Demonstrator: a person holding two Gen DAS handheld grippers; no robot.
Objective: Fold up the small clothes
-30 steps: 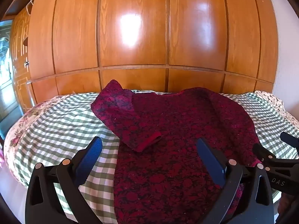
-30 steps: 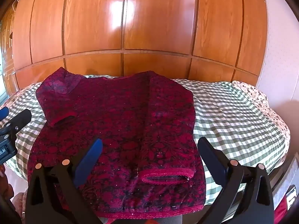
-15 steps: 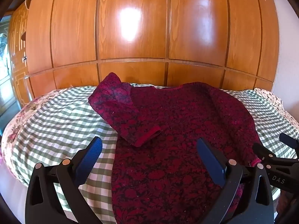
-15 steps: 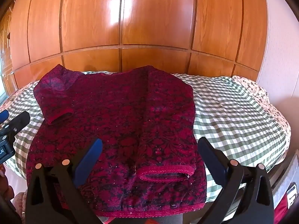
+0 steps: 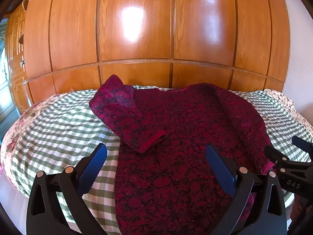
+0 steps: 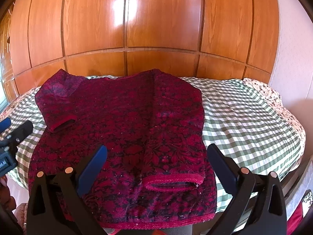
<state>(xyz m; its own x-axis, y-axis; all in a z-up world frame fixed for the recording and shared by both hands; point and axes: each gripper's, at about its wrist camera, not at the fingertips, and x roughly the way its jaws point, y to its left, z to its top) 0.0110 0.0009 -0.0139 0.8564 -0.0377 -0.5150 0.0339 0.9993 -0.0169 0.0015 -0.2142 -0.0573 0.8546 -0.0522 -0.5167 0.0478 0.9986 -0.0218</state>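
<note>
Both grippers (image 5: 156, 164) (image 6: 156, 162) have drawn back slightly, jaws wide and empty; sleeves folded, next grasp sweater's (image 6: 125, 121) bottom-frame hem.

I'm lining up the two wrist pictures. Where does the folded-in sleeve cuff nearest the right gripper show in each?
Left wrist: the cuff barely peeks out at the right edge, beside the right gripper.
Right wrist: bottom centre, lying flat on the sweater.
Shared landmark: the other sleeve, folded across the far shoulder.
</note>
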